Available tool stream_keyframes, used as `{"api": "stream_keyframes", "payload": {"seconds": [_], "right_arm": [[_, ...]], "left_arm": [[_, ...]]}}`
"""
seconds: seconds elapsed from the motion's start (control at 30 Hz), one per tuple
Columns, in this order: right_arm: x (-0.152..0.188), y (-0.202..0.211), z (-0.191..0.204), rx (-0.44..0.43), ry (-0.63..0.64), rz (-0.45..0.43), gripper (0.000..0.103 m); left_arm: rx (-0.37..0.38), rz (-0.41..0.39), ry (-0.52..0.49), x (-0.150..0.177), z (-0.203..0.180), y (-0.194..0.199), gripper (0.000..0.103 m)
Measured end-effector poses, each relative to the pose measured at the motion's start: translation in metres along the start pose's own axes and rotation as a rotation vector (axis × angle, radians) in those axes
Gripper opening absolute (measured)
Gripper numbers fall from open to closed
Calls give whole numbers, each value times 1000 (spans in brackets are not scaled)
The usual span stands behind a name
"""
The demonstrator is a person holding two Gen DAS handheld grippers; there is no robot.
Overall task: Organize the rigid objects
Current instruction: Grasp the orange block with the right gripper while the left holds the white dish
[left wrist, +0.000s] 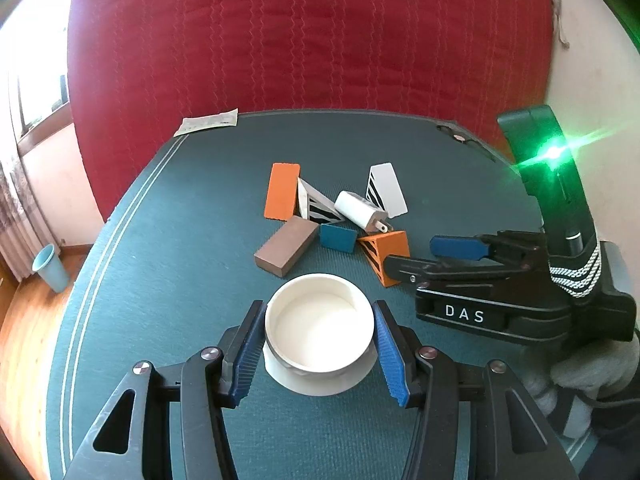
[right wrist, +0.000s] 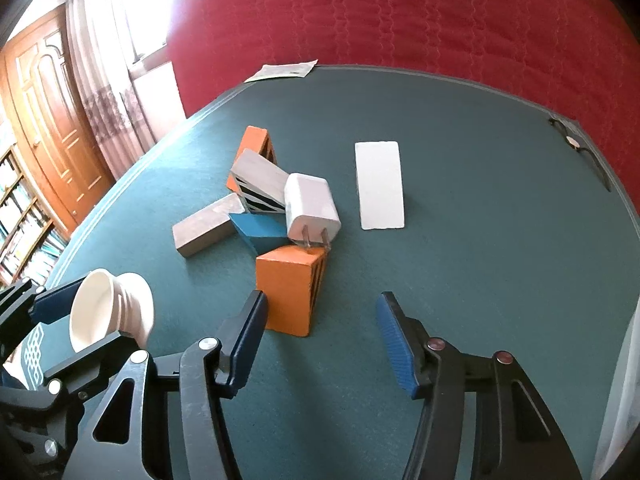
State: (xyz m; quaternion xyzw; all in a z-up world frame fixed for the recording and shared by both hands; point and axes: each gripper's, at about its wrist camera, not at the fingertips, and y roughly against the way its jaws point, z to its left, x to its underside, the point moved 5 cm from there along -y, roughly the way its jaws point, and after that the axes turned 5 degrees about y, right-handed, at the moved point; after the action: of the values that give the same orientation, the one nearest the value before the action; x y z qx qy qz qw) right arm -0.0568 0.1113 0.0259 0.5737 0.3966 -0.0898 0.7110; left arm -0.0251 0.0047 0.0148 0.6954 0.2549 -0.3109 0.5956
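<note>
The left gripper clasps the white cup clear of the green table, while the right gripper, jaws apart and empty, sits just before the orange block, behind which the white charger, blue block and grey block crowd together.

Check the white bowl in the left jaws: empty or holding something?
Empty. The left wrist view looks straight into the white bowl and shows only its bare white floor; none of the blocks are inside.
</note>
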Motion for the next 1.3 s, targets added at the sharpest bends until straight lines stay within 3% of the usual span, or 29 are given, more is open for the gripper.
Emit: {"api": "stream_keyframes", "payload": {"seconds": [0.6, 0.67, 0.8, 1.3], "right_arm": [[-15, -16, 6, -1, -15, 7, 58], [-15, -17, 6, 23, -6, 0, 54], [-13, -16, 8, 82, 30, -5, 31], [10, 15, -14, 80, -21, -31, 31]], "left_arm": [[0, -25, 18, -5, 9, 6, 55], [0, -28, 22, -4, 10, 7, 55], [1, -26, 26, -4, 11, 6, 55], [-3, -16, 14, 1, 4, 8, 55]]}}
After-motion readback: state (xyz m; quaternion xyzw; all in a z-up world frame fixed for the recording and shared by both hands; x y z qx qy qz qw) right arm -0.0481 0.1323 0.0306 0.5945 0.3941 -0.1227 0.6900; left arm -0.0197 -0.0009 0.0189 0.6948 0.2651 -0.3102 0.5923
